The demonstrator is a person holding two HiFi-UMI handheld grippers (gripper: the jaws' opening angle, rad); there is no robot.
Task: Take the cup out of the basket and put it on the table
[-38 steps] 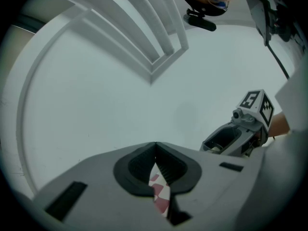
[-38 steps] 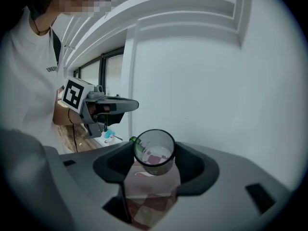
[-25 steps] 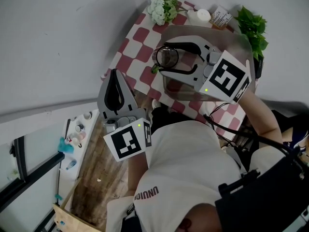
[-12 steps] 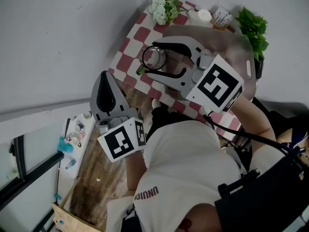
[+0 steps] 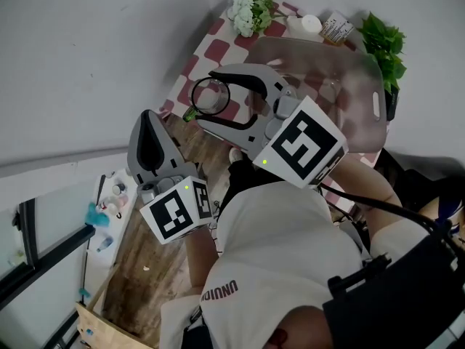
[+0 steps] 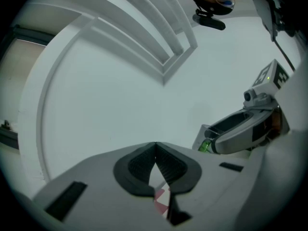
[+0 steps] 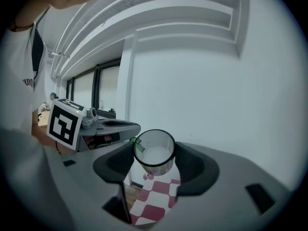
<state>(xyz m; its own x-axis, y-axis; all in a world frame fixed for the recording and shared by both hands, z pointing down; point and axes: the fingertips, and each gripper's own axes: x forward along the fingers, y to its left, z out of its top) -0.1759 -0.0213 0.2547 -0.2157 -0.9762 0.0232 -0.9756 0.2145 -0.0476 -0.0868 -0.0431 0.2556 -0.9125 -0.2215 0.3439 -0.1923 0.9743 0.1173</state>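
The head view shows the cup, clear glass with a dark rim, held off the surface between the jaws of the right gripper. It is out of the basket and to its left, over the left part of the checked table, close to the table's left edge. In the right gripper view the cup sits mouth toward the camera, pinched at its sides by the dark pads of the right gripper. Red and white checks and a strip of wooden floor show beneath it. A small green bit clings at the rim, perhaps a sticker; the view is too coarse to be sure.

The basket is a smoky translucent tub with a handle slot on its right wall, and it takes up most of the table's right side. At the far edge stand white flowers, a white jar, a small printed box and a leafy green plant. None of these is near the cup. The checked cloth under and just right of the cup looks bare; to the left the table ends, with wooden floor below and a pale wall beyond.

The right arm reaches forward and leftward across the body, its marker cube facing up. The left gripper hangs lower left, over the floor and off the table, well apart from the cup. In the left gripper view, the left gripper has its pads pressed together with nothing between them.
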